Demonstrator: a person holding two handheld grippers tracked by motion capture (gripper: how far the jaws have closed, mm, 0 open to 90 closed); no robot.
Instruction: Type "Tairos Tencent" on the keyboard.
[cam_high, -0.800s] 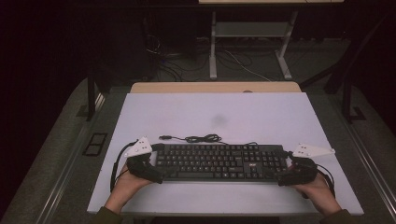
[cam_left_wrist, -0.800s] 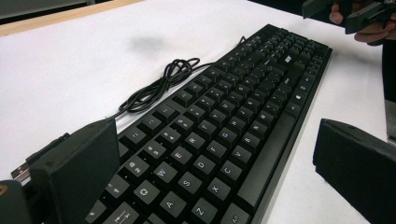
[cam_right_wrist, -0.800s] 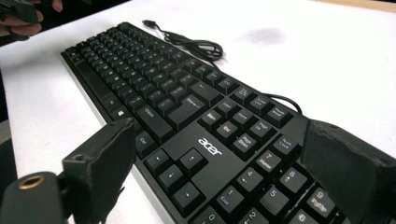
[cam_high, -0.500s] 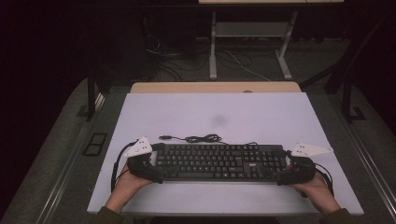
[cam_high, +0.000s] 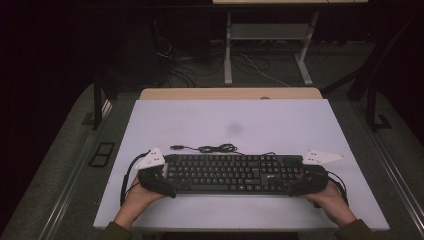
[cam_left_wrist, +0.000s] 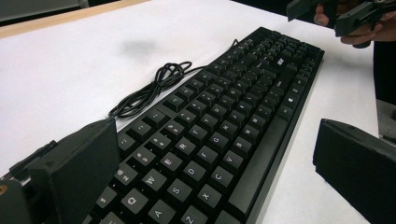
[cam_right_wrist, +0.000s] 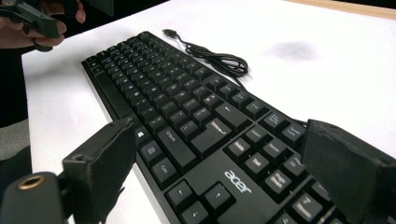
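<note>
Acer keyboard (cam_high: 227, 173): long axis ran side to side across tabletop (cam_high: 230, 125); left claw (cam_high: 172, 190) and right claw (cam_high: 290, 189) straddled opposite ends, both wide open, gripping nothing.

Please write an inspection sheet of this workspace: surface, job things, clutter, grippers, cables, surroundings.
Surface: white table, one faint grey smudge.
Job's things: black keyboard, flat near the front edge.
Clutter: nothing seen.
Grippers: left gripper and right gripper open, jaws astride the keyboard's two ends.
Cables: keyboard cable bundled behind it, plug free.
Surroundings: dark floor, desk frame with loose wires behind.
</note>
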